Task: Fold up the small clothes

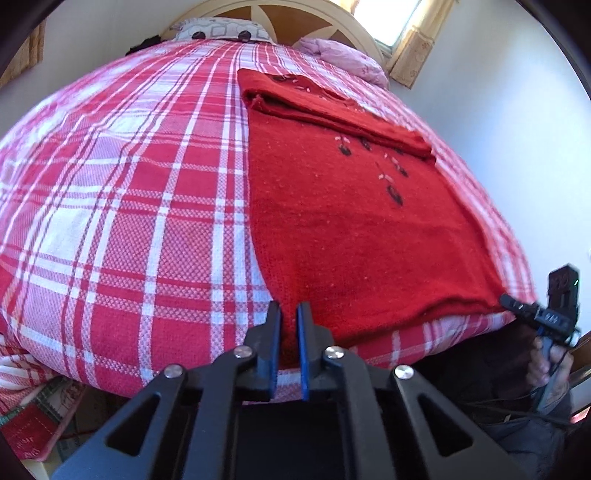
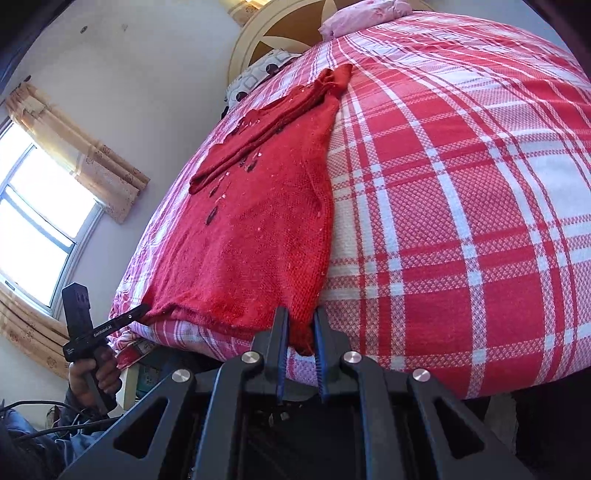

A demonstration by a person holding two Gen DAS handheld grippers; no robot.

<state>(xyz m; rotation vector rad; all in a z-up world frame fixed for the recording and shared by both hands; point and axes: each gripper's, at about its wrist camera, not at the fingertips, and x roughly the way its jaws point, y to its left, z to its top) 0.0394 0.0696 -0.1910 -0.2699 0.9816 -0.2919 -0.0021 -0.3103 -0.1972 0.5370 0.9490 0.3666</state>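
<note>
- The left gripper (image 1: pixel 288 314) sits at six o'clock in its own view, its blue-padded jaws nearly together. They are clenched on the near left corner of the red sweater's (image 1: pixel 351 229) hem, and red cloth fills the slit between them.
- The right gripper (image 2: pixel 300 321), at six o'clock in its own view, grasps the near right corner of the same hem. A tuck of red knit hangs between its pads.
- From the left wrist camera the right gripper shows at four o'clock, its tips touching the hem's far corner. A hand (image 1: pixel 543 365) is wrapped round its handle just below.
- From the right wrist camera the left gripper shows at eight o'clock, with another hand (image 2: pixel 92 373) on its grip.
- The sweater lies flat on the plaid bedspread (image 1: pixel 129 221), with its hem at the bed's near edge and its body running away toward twelve o'clock. Small dark and pale motifs dot its front.
- A sleeve (image 1: pixel 332 114) is folded across the upper chest, at about one o'clock from the left gripper.
- Beyond the sweater, at twelve o'clock, a patterned pillow (image 1: pixel 221 31) and a pink bundle (image 1: pixel 343 59) rest against the headboard (image 1: pixel 295 14).
- A window (image 2: pixel 33 221) with a beige curtain (image 2: pixel 85 155) is at nine o'clock in the right wrist view.
</note>
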